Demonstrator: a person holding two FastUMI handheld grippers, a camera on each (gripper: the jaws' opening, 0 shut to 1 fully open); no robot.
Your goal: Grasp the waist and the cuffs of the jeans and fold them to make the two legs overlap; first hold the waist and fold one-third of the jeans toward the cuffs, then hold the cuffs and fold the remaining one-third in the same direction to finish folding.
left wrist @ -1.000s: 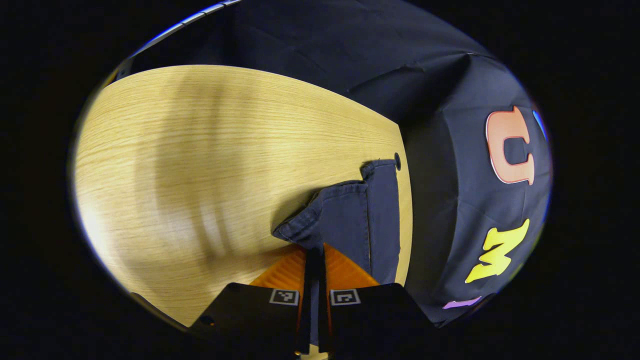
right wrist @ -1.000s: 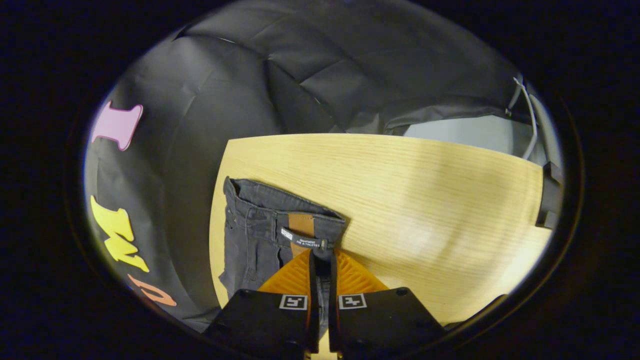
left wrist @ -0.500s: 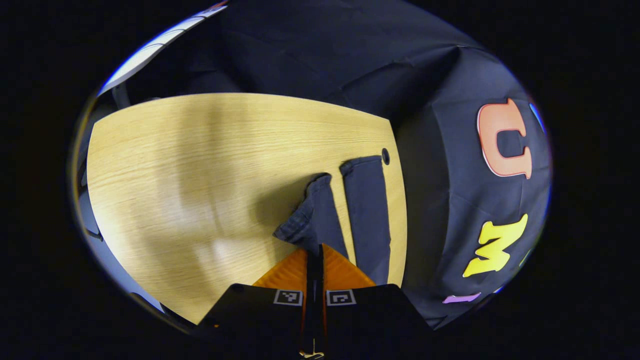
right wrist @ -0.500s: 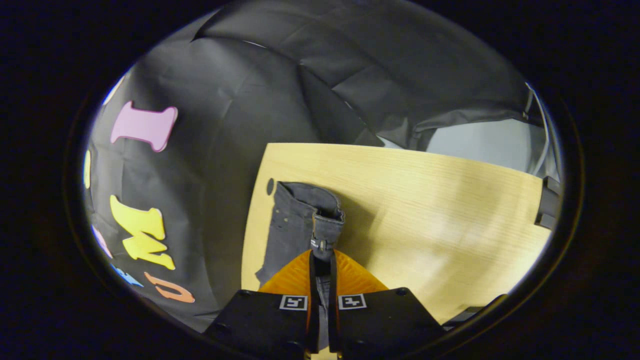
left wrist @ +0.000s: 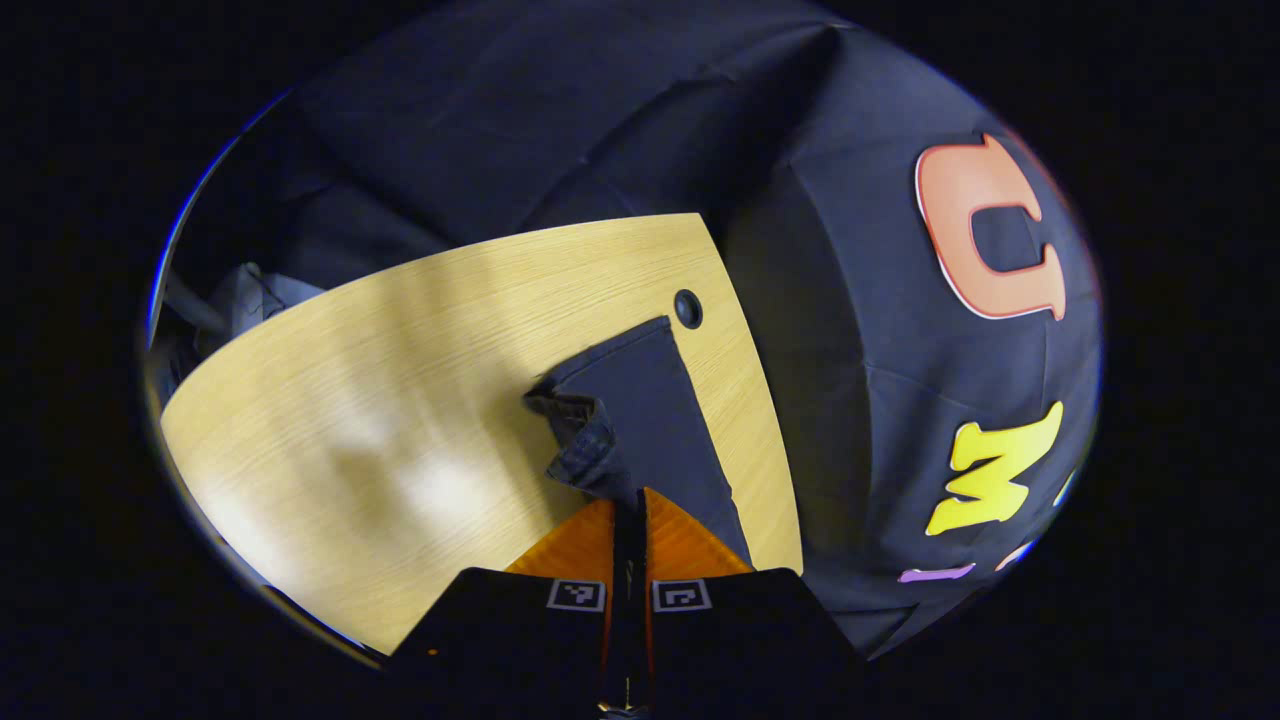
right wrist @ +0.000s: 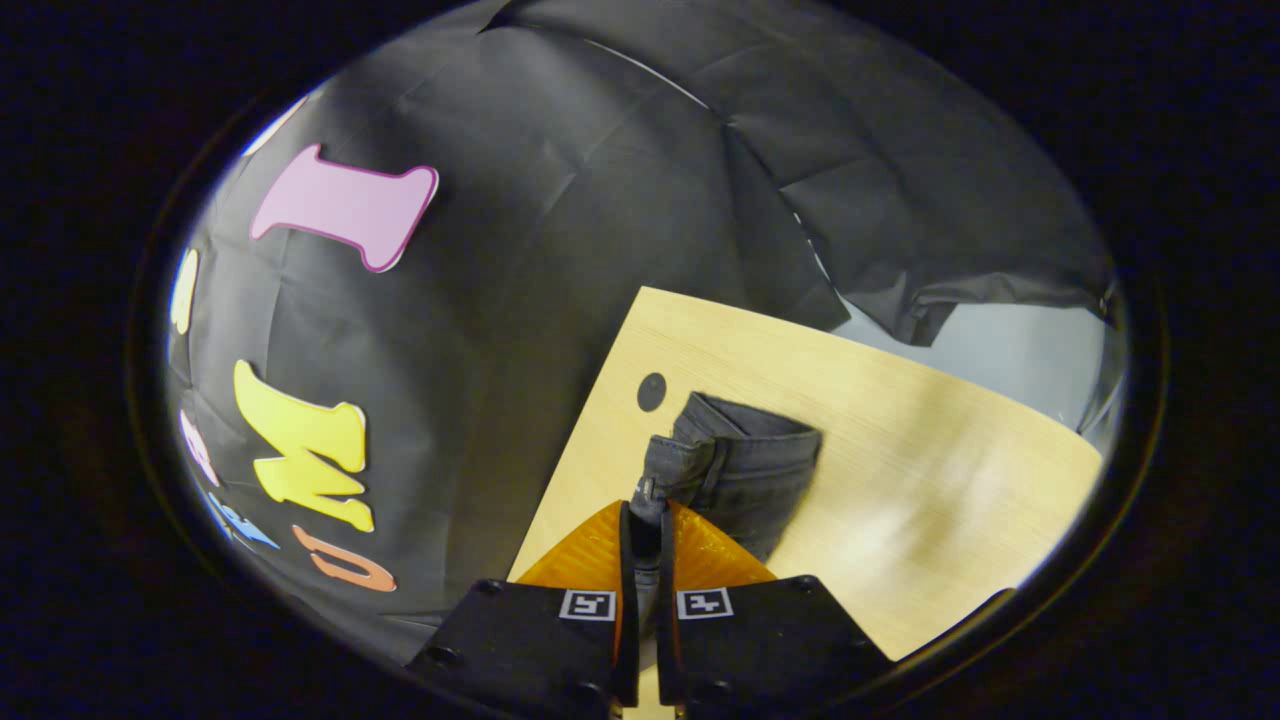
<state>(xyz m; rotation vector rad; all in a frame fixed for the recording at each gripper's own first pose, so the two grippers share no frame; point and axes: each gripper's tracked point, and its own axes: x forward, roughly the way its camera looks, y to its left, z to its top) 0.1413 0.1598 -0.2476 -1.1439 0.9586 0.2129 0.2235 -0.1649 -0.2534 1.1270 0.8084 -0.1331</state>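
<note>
Left gripper: jaws closed on a bunched cuff edge of the jeans, cloth pinched at the very tips, at 6 o'clock in the left gripper view.
Right gripper: jaws closed on the waistband, a thin fold of denim caught between the tips, at 6 o'clock in the right gripper view.
Jeans, cuff end: dark leg panel running from the tips toward 12 o'clock, ending just beside the round hole in the table; crumpled hem lifted at 10 o'clock of the tips.
Jeans, waist end: waist opening folded over near the table's far corner, close to the hole at 12 o'clock of the tips.
Stage, as judged: lengthwise fold under way, one leg being laid over the other; thirds not yet begun.
Risk 1: slip from the left tips, since only a small wad of hem is held; heavy denim likely to drag free under a quick pull.
Risk 2: legs landing askew, if the 2 grips travel unevenly; seams then off line and later thirds crooked.
Risk 3: garment sliding off the edge at 3 o'clock in the left gripper view, as the panel lies close to it.
Risk 4: trapped wrinkle under the upper leg from the bunched hem, unless tension holds along the length.
Risk 5: waistband twisting in the right tips, given the narrow bite.
</note>
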